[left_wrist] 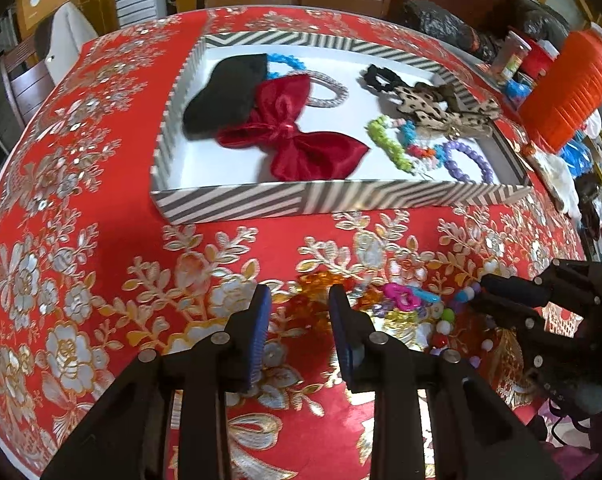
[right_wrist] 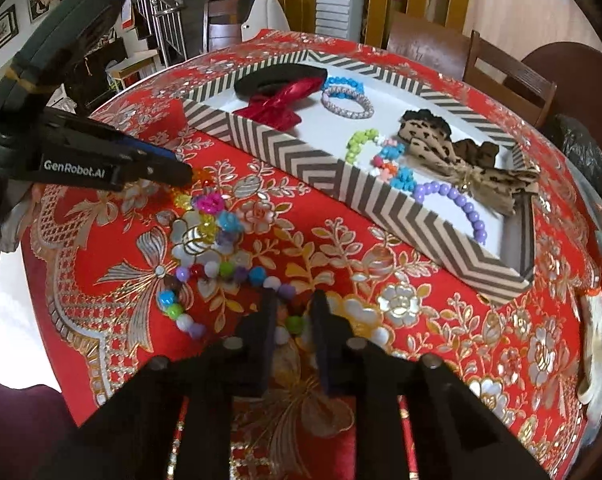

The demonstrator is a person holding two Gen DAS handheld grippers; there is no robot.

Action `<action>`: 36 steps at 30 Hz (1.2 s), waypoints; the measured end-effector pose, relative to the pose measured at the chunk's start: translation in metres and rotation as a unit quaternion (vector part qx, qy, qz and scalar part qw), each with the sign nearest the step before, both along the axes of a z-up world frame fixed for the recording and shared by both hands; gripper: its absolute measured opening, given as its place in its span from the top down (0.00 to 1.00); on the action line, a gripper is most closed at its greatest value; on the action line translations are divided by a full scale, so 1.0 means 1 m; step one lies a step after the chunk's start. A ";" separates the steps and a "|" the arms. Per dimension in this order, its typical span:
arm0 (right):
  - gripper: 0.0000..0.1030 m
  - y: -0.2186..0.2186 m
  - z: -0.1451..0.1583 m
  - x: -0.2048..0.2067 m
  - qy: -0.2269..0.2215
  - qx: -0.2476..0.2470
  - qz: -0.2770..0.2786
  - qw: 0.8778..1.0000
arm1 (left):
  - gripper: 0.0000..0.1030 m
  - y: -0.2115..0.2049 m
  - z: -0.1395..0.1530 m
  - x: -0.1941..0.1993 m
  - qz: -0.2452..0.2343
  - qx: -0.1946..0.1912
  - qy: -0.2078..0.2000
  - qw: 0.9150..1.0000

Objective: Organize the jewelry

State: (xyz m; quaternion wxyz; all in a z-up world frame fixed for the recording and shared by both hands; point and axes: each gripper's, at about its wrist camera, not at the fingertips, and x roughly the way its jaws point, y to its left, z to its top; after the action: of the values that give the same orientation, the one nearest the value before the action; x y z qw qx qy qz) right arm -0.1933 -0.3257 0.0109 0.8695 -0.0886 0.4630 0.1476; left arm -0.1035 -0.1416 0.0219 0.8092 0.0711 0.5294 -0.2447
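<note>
Beaded bracelet [right_wrist: 221,276] | right tool [right_wrist: 293,312] clamped on it | left tool [left_wrist: 299,304] slightly open, empty

I see the tray [left_wrist: 237,202] on the table [left_wrist: 101,168], behind two loose bead strings. In the tray, bows [left_wrist: 293,136] lie left, bracelets [left_wrist: 467,160] right. Before the tray, my left gripper [left_wrist: 299,300] straddles one string [left_wrist: 317,280]; my right gripper [right_wrist: 293,304] sits over the other [right_wrist: 221,270], further right.
</note>
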 end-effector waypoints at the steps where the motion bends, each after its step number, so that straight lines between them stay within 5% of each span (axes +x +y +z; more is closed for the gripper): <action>1: 0.91 -0.001 0.000 0.000 0.001 0.004 -0.002 1.000 | 0.81 -0.002 0.000 -0.001 -0.003 0.004 -0.005 1.000; 4: 0.91 -0.004 0.003 -0.001 -0.004 0.012 -0.004 1.000 | 0.81 -0.006 -0.001 -0.002 -0.012 0.011 -0.012 1.000; 7: 0.91 -0.008 0.012 -0.002 -0.011 0.028 -0.006 1.000 | 0.99 -0.003 -0.001 0.001 -0.012 -0.004 -0.003 1.000; 14: 0.91 -0.017 0.046 -0.003 -0.040 0.048 -0.009 0.998 | 0.99 0.000 0.014 0.000 -0.009 -0.032 -0.007 0.999; 29: 0.91 -0.043 0.116 0.012 -0.101 0.044 -0.024 0.994 | 0.96 -0.005 0.115 0.021 -0.014 -0.079 -0.090 0.993; 36: 0.91 -0.064 0.123 0.017 -0.106 0.052 -0.047 0.992 | 0.96 -0.015 0.122 0.042 -0.017 -0.088 -0.077 0.993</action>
State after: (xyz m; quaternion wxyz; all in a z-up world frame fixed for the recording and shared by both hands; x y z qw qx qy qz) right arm -0.1767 -0.3901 0.1339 0.9233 -0.0367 0.3632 0.1198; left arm -0.0618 -0.1566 0.1443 0.8467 0.0272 0.4403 -0.2975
